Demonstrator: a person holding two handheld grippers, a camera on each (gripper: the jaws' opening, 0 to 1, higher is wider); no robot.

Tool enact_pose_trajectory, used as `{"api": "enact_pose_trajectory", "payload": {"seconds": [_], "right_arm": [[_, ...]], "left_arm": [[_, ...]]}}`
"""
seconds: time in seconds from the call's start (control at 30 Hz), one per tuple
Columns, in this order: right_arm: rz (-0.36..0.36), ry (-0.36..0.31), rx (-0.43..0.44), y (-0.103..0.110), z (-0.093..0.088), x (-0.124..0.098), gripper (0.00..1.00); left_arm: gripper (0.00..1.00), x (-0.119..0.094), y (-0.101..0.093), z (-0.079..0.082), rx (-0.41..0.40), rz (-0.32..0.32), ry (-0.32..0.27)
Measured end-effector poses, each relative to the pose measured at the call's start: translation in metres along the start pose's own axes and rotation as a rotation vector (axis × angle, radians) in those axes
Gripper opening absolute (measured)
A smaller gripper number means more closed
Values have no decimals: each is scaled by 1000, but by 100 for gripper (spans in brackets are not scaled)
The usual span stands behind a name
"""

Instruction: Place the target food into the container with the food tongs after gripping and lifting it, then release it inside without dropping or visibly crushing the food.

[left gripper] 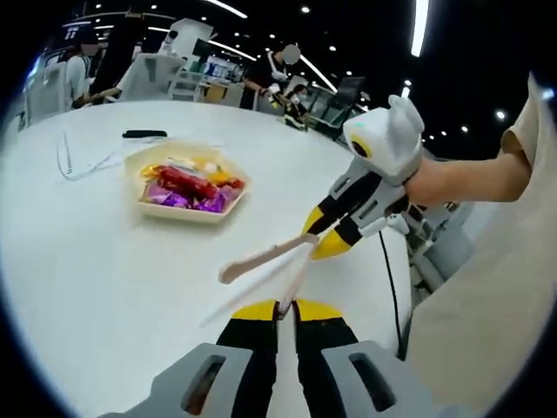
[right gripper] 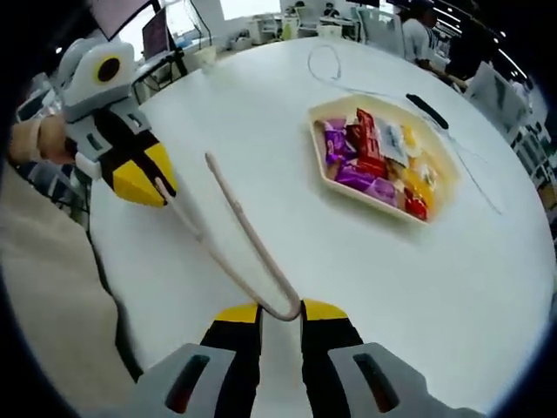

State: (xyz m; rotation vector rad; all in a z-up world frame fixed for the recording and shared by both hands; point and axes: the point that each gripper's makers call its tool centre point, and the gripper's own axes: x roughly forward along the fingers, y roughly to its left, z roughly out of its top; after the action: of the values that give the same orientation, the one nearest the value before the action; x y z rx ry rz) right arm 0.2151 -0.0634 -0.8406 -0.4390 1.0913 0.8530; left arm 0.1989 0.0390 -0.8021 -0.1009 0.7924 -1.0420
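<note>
While the right gripper (right gripper: 280,313) clamps the bend of the pale pink plastic tongs (right gripper: 235,235), the left gripper (right gripper: 150,185) nips one tip; arms spread, pinching nothing; wrapped snacks (right gripper: 374,157) lie in the cream hexagonal tray (right gripper: 324,165), well apart, on the round white table (right gripper: 487,287).

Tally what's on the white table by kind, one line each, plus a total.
Trays of wrapped snacks: 1
Food tongs: 1
White cables: 1
Black slim items beyond the tray: 1
Total: 4

Left tool and right tool each pinch the tongs.
</note>
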Motion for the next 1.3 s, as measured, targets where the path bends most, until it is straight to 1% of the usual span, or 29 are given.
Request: {"api": "enact_pose_trajectory", "payload": {"seconds": [0.13, 0.37, 0.5, 0.87, 0.97, 1.3], "right_arm": [[-6, 6, 4, -3, 0, 2, 16], [-6, 48, 4, -5, -3, 7, 16], [-3, 62, 9, -5, -4, 10, 16], [-8, 78, 36, -10, -5, 15, 17], [0, 85, 63, -11, -7, 16, 17], [-1, 90, 64, -13, -7, 21, 17]], "left_arm": [[4, 4, 4, -2, -13, 12, 5], [5, 11, 11, -10, -50, 26, 26], [5, 14, 15, -14, -63, 31, 40], [5, 22, 21, -18, -78, 42, 51], [5, 24, 23, -20, -85, 38, 50], [6, 28, 28, -22, -94, 43, 54]]}}
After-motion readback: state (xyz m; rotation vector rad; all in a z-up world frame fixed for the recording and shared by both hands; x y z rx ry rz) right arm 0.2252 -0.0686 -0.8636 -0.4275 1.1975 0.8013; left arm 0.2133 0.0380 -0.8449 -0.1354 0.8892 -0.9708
